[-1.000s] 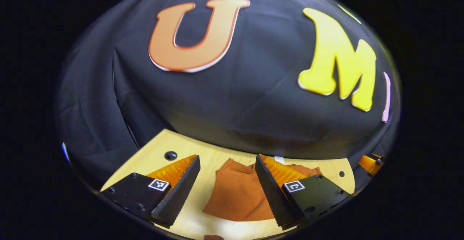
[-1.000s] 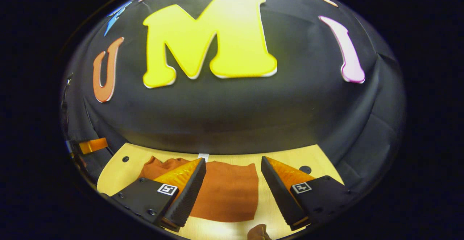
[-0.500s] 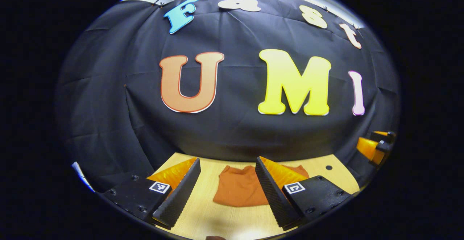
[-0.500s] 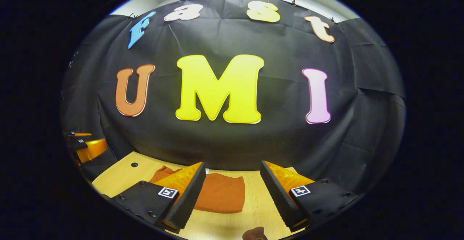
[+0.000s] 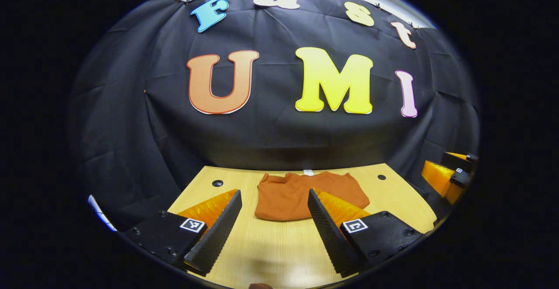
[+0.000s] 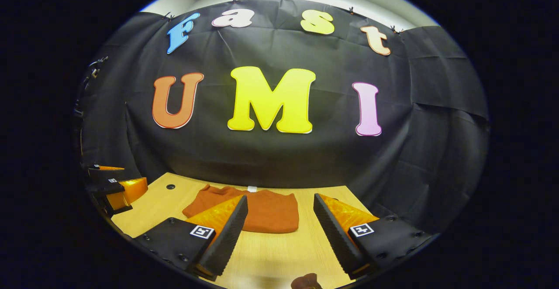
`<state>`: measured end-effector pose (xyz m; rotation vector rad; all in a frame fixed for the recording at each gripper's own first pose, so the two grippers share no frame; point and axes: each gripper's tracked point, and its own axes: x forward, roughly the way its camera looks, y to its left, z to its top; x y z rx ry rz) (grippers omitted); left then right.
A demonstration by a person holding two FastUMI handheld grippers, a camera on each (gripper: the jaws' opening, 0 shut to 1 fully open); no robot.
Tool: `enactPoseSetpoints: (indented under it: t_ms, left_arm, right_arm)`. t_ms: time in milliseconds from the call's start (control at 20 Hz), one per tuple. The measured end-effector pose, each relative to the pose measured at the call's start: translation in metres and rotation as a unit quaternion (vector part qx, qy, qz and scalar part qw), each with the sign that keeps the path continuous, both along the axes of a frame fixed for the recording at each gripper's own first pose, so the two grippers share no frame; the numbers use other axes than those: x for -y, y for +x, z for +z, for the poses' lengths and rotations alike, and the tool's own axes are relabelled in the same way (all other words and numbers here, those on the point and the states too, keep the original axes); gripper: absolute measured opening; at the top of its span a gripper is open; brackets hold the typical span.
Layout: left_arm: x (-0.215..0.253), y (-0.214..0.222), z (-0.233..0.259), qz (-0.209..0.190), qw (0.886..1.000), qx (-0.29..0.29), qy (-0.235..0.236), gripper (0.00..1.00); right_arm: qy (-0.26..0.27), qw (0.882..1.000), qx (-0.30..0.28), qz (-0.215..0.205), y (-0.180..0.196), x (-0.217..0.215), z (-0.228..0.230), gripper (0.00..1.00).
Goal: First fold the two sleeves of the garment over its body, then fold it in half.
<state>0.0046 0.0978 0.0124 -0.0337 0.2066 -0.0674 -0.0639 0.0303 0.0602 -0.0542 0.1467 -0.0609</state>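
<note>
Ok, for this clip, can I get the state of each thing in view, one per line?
garment: folded into a compact block, lying flat on the table, untouched.
left gripper: open, holding nothing, apart from the garment.
right gripper: open, holding nothing, apart from the garment.
table: wooden, carrying the garment.

Code squares (image 5: 192, 225), left gripper (image 5: 274, 191): black-and-white pattern, no characters.
Code squares, right gripper (image 6: 280, 196): same kind of pattern, no characters.
Neck tag (image 5: 308, 172), garment (image 5: 284, 197): white, too small to read.
</note>
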Motion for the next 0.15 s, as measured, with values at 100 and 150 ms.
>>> enactPoseSetpoints:
  t_ms: [100, 150]
  left_arm:
    - [-0.004, -0.002, 0.006, -0.001, 1.000, 0.005, 0.002, 0.99]
    - [-0.006, -0.003, 0.013, 0.001, 1.000, 0.014, -0.001, 0.99]
  right_arm:
    - [-0.001, 1.000, -0.007, 0.002, -0.004, -0.010, -0.001, 0.96]
    - [-0.006, 1.000, -0.004, 0.004, -0.004, -0.015, 0.001, 0.96]
